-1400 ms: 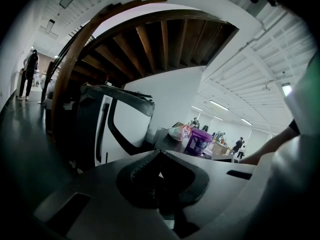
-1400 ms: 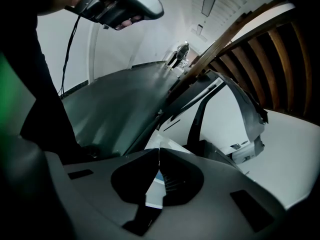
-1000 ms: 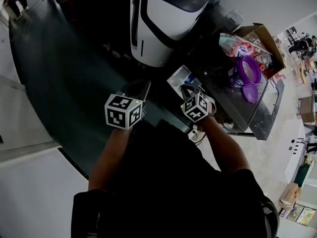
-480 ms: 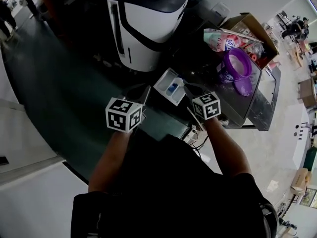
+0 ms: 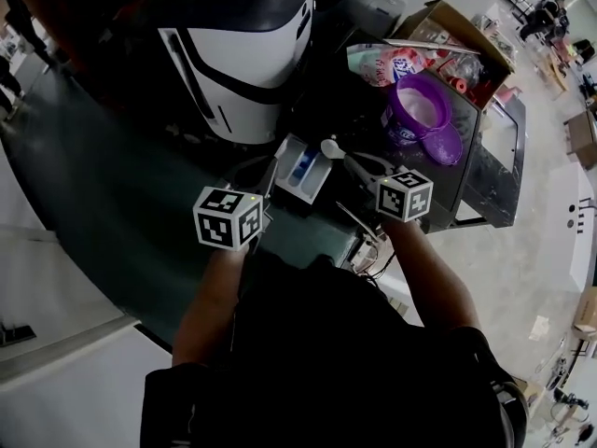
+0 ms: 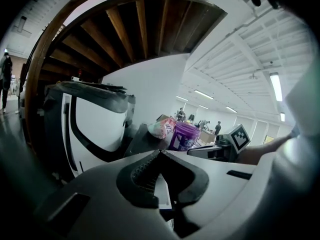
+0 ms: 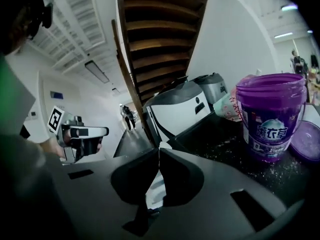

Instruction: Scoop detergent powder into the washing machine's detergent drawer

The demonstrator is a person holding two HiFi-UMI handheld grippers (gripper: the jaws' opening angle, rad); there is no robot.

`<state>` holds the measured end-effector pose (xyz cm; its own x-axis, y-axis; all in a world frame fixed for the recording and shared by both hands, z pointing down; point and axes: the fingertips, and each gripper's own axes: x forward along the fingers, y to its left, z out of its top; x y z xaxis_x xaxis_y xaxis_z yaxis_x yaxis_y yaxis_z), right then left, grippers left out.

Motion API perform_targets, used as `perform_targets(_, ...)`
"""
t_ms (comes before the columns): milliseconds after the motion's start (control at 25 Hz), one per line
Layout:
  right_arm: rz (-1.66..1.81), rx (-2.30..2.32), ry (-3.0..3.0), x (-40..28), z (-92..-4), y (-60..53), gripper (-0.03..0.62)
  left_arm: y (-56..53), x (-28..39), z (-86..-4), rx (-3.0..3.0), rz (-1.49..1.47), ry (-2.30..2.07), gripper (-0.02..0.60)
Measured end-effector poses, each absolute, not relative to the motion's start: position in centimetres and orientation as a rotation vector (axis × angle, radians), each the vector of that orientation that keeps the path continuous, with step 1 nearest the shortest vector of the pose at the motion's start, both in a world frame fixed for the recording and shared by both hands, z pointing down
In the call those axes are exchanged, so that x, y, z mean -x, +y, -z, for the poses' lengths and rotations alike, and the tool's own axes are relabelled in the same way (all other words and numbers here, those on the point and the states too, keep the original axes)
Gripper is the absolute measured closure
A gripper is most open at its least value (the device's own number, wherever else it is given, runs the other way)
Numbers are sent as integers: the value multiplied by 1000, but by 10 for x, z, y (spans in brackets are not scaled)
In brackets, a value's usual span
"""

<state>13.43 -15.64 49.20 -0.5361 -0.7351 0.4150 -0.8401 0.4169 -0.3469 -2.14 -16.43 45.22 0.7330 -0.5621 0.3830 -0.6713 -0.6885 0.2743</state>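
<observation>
Just ahead of right claw (image 7: 159,151), clamped on white scoop (image 5: 331,147) handle, sat detergent drawer (image 5: 312,183). Scoop judged light, stiff, spill-prone; handle-end grip suited. Left claw (image 6: 160,154) jaws together beside drawer.

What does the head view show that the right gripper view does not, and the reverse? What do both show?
Only the head view: the open detergent drawer with its blue part, the white bowl of the scoop, and the cardboard box.
Only the right gripper view: the right gripper with jaws shut on the scoop's white handle, and the wooden stairs overhead.
Both: the purple tub, its lid, the washing machine and the left gripper.
</observation>
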Motion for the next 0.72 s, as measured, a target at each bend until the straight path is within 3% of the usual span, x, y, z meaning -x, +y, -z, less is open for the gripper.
perform_targets(720,-713,-1501,-2686,-203,-410,-148,574,-177,-63,-402,-2664,-412,-890,574)
